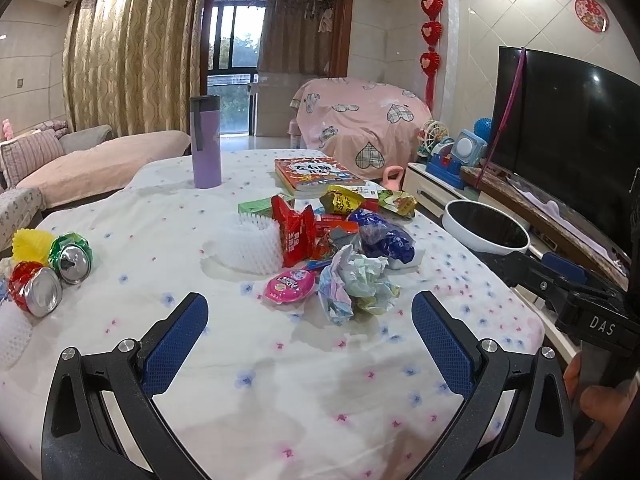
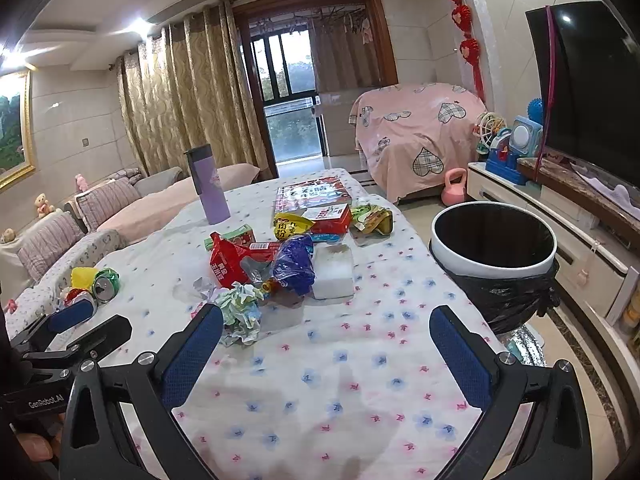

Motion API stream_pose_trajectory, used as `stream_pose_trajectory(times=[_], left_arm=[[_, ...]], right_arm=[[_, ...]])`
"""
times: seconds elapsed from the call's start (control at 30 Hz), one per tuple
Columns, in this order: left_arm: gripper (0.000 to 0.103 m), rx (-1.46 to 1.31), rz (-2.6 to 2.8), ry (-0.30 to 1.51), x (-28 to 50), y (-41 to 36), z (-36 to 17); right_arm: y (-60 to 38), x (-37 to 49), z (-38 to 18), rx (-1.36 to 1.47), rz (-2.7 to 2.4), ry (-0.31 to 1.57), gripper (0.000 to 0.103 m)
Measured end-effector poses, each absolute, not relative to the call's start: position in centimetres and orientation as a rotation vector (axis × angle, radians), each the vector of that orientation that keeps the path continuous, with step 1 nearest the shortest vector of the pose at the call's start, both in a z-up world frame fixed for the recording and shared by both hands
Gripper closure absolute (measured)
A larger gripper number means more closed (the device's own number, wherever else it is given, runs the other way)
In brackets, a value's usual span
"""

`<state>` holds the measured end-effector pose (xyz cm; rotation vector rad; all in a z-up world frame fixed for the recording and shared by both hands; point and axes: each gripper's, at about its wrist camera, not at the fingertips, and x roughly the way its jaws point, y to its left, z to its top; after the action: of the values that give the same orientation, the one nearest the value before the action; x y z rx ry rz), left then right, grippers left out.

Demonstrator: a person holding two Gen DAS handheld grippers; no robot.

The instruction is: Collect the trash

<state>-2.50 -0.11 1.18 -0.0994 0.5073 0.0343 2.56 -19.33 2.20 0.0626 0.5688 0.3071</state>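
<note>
- The left claw (image 1: 310,336) gapes wide and empty at the bottom of its frame, above the flowered worktop (image 1: 280,400).
- The right claw (image 2: 326,344) is equally wide, holding nothing.
- Trash sits mid-frame: crumpled paper (image 1: 356,284), a red wrapper (image 1: 296,236), a blue bag (image 1: 384,236).
- Two crushed cans (image 1: 52,272) lie at the left edge.
- The black-lined bin (image 2: 494,248) stands right of the worktop.

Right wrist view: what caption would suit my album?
Open right gripper over a cloth-covered table, facing crumpled paper and a lined bin.
</note>
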Motion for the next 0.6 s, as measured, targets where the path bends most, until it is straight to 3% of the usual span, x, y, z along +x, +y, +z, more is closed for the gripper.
stream_pose_trajectory(times=[0.6], left_arm=[[0.0,-0.098,0.033,0.527,-1.81,-0.19,0.4]], right_arm=[[-19.58,2.86,2.02,0.079,0.327,0.578,0.0]])
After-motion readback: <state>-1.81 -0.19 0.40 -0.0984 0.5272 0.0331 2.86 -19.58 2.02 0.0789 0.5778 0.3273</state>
